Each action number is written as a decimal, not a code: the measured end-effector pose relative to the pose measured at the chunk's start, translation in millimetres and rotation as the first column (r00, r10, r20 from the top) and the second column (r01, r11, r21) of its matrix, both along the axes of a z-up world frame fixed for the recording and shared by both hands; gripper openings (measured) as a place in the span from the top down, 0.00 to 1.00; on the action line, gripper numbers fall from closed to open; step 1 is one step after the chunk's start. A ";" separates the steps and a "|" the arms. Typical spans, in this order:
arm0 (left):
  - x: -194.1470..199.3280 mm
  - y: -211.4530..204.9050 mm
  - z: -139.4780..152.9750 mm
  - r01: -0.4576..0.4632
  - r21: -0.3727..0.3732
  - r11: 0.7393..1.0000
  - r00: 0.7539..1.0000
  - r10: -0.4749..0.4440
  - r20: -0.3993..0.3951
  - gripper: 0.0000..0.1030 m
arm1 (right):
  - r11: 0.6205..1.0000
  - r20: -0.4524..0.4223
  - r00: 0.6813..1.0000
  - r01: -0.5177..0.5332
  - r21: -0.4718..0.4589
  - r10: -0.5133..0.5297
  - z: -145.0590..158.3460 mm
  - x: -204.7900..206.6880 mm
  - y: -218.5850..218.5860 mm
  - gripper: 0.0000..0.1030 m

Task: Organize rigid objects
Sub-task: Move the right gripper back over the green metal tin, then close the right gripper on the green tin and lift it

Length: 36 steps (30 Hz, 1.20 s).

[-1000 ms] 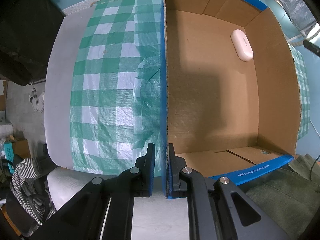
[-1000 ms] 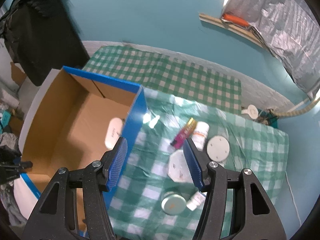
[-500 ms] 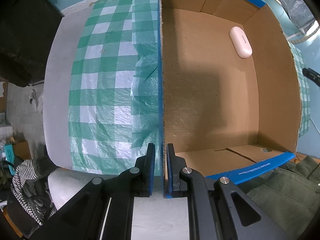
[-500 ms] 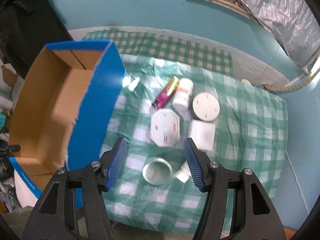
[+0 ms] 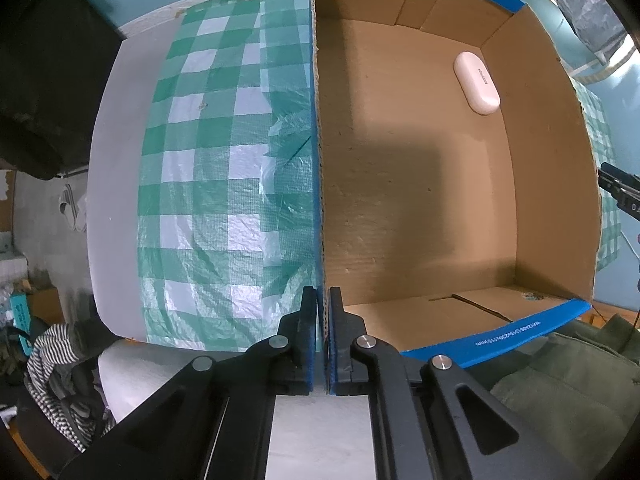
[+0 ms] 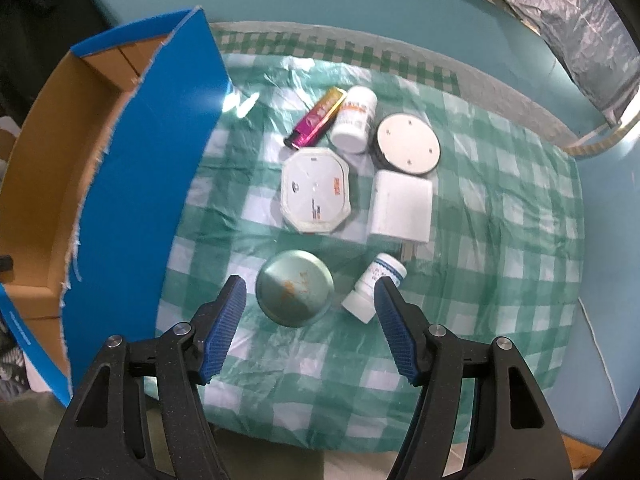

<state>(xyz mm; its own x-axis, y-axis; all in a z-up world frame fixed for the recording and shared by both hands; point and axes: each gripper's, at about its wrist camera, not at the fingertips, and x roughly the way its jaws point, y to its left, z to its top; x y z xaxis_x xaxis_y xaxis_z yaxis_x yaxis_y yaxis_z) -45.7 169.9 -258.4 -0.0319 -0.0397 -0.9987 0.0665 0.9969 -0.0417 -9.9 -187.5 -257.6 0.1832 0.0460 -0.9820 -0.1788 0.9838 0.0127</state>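
Observation:
My left gripper point(image 5: 322, 312) points straight down, shut on the left wall of the open cardboard box point(image 5: 440, 208). A white oval case point(image 5: 477, 83) lies in the box's far right corner. My right gripper point(image 6: 308, 284) hovers over loose items on the checked cloth, its jaws opening and gripping nothing. A round green tin point(image 6: 295, 293) lies below, between its fingers. A small white bottle point(image 6: 374, 292) lies by the right finger. Beyond are an octagonal white box point(image 6: 316, 192), a square white box point(image 6: 402, 208), a round white disc point(image 6: 408, 144), a pill bottle point(image 6: 354, 118) and a pink tube point(image 6: 316, 118).
The box's blue outer wall point(image 6: 140, 160) stands just left of the right gripper. The green-and-white checked cloth point(image 6: 500, 220) covers the table, whose front edge is near the bottom. Dark clothing point(image 5: 48, 92) hangs at the left and green fabric point(image 5: 560, 380) lies at the front.
My right gripper swung right, away from the box, and sank over the loose items, its jaws widening. The left gripper stayed on the box wall.

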 end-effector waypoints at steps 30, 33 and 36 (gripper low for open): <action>-2.5 5.6 -4.2 -0.027 -0.009 1.000 1.000 0.027 -0.016 0.95 | 1.000 -0.005 1.000 0.024 0.019 -0.023 -29.9 2.7 8.2 0.57; -3.5 5.5 -4.7 -0.028 -0.008 1.000 1.000 0.027 -0.015 0.95 | 0.999 0.001 1.000 0.025 0.021 -0.025 -29.1 2.0 9.3 0.57; -4.2 5.5 -5.0 -0.030 -0.010 0.999 0.999 0.030 -0.015 0.95 | 0.999 0.008 1.000 0.027 0.021 -0.027 -28.3 1.1 9.0 0.57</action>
<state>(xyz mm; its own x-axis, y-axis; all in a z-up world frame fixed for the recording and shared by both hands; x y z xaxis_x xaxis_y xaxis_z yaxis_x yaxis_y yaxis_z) -49.9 175.3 -263.4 -0.0456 -0.0515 -0.9976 0.0360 0.9979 -0.0532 -8.9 -178.5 -285.9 0.1930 0.0614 -0.9793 -0.1527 0.9878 0.0318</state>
